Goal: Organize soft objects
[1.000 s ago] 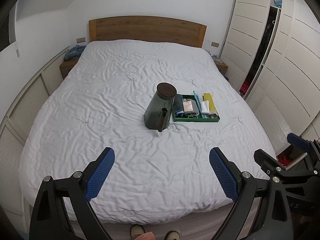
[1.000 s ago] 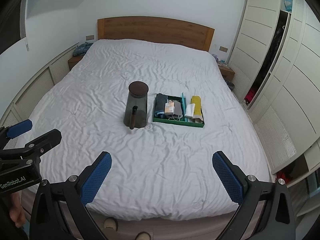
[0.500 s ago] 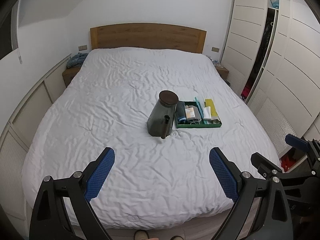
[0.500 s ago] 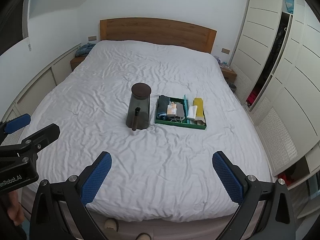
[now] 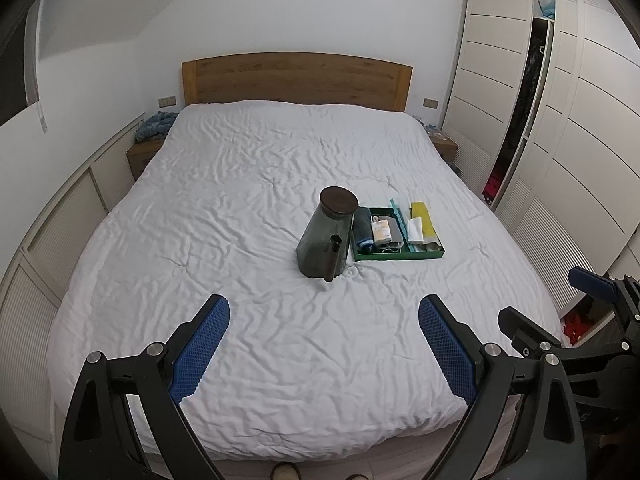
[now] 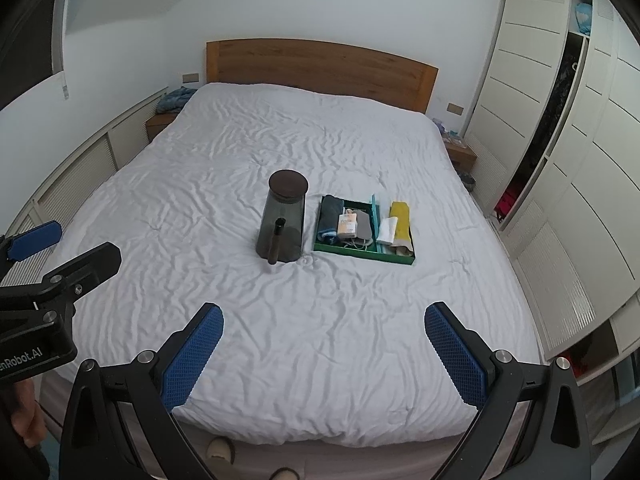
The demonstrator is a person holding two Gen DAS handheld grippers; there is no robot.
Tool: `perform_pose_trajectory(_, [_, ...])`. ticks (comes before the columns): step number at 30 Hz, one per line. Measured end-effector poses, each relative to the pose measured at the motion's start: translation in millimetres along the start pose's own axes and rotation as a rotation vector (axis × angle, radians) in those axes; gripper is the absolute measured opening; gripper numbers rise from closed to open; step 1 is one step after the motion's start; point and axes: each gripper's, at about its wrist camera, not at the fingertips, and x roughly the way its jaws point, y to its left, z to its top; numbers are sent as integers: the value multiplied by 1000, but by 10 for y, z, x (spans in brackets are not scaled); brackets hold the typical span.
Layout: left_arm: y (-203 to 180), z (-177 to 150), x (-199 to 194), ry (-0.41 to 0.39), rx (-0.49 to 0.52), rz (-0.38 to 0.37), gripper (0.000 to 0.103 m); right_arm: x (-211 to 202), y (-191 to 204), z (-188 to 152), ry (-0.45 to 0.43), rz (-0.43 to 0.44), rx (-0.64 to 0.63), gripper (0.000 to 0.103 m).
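White bed (image 5: pixel 248 216) (wooden headboard (image 5: pixel 296 78)) carries tray (image 5: pixel 400 257); both tongs (image 5: pixel 324 320) (image 6: pixel 324 322) spread.

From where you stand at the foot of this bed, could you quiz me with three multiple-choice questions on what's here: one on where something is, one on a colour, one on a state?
1. Where does the dark jar stand relative to the green tray?
A. inside it
B. beside it, on its left
C. on the floor

2. What colour is the rolled cloth at the tray's right end?
A. yellow
B. red
C. black

3. How are the left gripper and right gripper set?
A. both shut on cloth
B. one shut, one open
C. both open and empty

Answers: 1 B, the jar sits on the white duvet just left of the tray. 2 A, that roll is plainly yellow. 3 C, each pair of blue pads stands wide apart with nothing between.
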Motion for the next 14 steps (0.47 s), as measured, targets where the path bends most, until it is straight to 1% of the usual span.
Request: perform_pose_trajectory(14, [6, 6, -29, 0, 9, -9, 93, -2, -29, -17, 1, 0, 1, 103])
